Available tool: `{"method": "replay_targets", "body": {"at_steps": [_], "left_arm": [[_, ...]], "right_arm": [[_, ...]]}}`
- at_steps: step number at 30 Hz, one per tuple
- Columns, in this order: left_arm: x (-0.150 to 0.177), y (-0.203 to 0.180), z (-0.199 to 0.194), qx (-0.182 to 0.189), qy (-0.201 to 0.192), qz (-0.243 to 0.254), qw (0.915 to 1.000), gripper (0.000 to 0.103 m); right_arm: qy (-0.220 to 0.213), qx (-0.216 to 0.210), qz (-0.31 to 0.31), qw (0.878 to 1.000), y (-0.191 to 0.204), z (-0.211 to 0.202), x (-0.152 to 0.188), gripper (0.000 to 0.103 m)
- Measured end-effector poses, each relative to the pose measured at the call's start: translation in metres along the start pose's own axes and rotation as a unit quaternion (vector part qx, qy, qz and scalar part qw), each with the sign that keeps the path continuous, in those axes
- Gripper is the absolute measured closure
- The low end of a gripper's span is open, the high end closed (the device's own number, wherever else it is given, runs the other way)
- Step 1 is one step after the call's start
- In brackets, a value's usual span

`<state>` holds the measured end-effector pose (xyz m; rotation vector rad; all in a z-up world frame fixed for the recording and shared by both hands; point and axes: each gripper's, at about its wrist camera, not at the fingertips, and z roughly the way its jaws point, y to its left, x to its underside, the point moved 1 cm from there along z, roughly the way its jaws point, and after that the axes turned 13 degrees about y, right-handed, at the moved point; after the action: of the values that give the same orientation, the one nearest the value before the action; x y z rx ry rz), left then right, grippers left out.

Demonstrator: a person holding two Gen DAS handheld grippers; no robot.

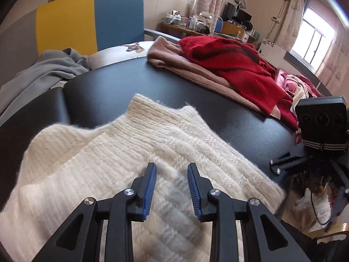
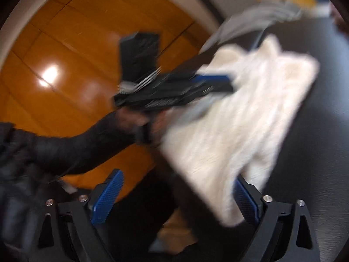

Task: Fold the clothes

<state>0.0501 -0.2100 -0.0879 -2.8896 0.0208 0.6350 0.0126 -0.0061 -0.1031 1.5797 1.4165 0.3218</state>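
Observation:
A cream knitted sweater (image 1: 135, 152) lies partly folded on the black table (image 1: 174, 91); it also shows, blurred, in the right wrist view (image 2: 246, 118). My left gripper (image 1: 171, 168) is open just above the sweater's near part, nothing between its blue pads. It also shows in the right wrist view (image 2: 218, 85), held by a hand in a black sleeve. My right gripper (image 2: 176, 187) is wide open at the table's near edge, with the sweater's near corner by its right finger (image 2: 246, 200). The right gripper's body (image 1: 322, 120) shows at the right in the left wrist view.
A red sweater (image 1: 235, 65) lies over a pink one (image 1: 187, 65) at the table's far right. A grey garment (image 1: 43, 72) hangs off the far left. A yellow and blue chair (image 1: 91, 19) stands behind. Orange floor (image 2: 65, 54) lies below the table's edge.

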Motion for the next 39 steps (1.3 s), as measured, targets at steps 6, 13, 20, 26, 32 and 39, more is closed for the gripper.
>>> {"method": "replay_targets", "body": {"at_steps": [6,13,20,26,32,39], "left_arm": [[-0.01,0.001,0.013,0.018,0.019,0.021,0.9994,0.072],[-0.01,0.002,0.025,0.038,0.021,-0.007,0.999,0.071],[-0.01,0.01,0.01,0.057,0.008,-0.069,0.996,0.071],[0.006,0.019,-0.025,0.03,-0.039,-0.12,0.9915,0.071],[0.041,0.051,-0.024,0.002,-0.019,-0.178,0.9838,0.072],[0.053,0.057,-0.014,-0.006,-0.02,-0.211,0.9773,0.074]], "right_arm": [[0.152,-0.023,-0.002,0.988,0.001,0.028,-0.001,0.001],[0.077,0.017,0.014,0.997,0.009,0.017,0.038,0.002],[-0.058,0.151,0.099,0.982,0.023,-0.031,0.072,0.002],[-0.19,0.194,0.021,0.962,0.068,-0.044,0.03,0.001],[-0.13,0.27,0.06,0.952,0.019,0.018,-0.013,0.001],[-0.145,0.343,0.046,0.927,0.0,0.023,0.026,0.003]]}}
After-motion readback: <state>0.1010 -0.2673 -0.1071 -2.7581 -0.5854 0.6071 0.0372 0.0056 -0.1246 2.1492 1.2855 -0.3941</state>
